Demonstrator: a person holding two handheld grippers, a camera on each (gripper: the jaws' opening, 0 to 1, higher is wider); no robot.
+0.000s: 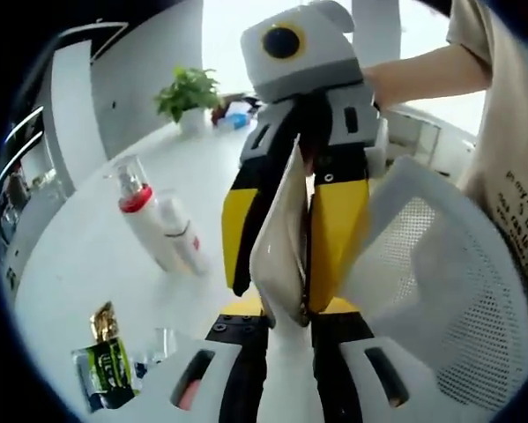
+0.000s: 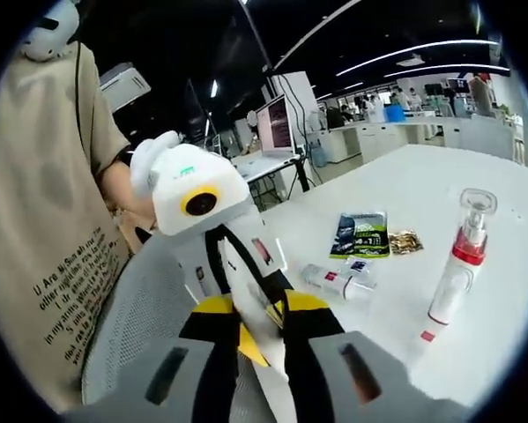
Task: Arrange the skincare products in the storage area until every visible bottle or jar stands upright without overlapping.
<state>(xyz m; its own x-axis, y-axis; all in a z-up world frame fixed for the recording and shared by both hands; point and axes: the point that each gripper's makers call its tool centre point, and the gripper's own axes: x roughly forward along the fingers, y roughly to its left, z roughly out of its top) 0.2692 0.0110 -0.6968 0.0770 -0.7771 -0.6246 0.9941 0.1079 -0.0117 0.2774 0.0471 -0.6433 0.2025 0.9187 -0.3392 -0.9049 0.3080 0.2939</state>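
Observation:
A flat white tube (image 1: 281, 256) hangs between both grippers above the table edge. My right gripper (image 1: 281, 295) reaches down from the top of the left gripper view, its yellow fingers (image 1: 338, 233) shut on the tube's sides. My left gripper (image 1: 286, 339) grips the tube's lower end. In the right gripper view the tube (image 2: 250, 326) runs from my right gripper (image 2: 262, 352) up into the left gripper (image 2: 256, 313). A pump bottle (image 1: 136, 198) (image 2: 457, 264) with a red collar stands upright on the white table (image 1: 78, 264). A second white tube (image 1: 180, 233) lies beside it.
A green-black sachet (image 1: 105, 374) (image 2: 362, 233), a gold wrapper (image 1: 102, 322) (image 2: 406, 241) and a small clear bottle (image 2: 334, 280) lying flat are on the table. A white mesh chair (image 1: 440, 291) (image 2: 149, 308) stands beside the person in a beige shirt (image 2: 43, 220). A potted plant (image 1: 189, 92) sits far back.

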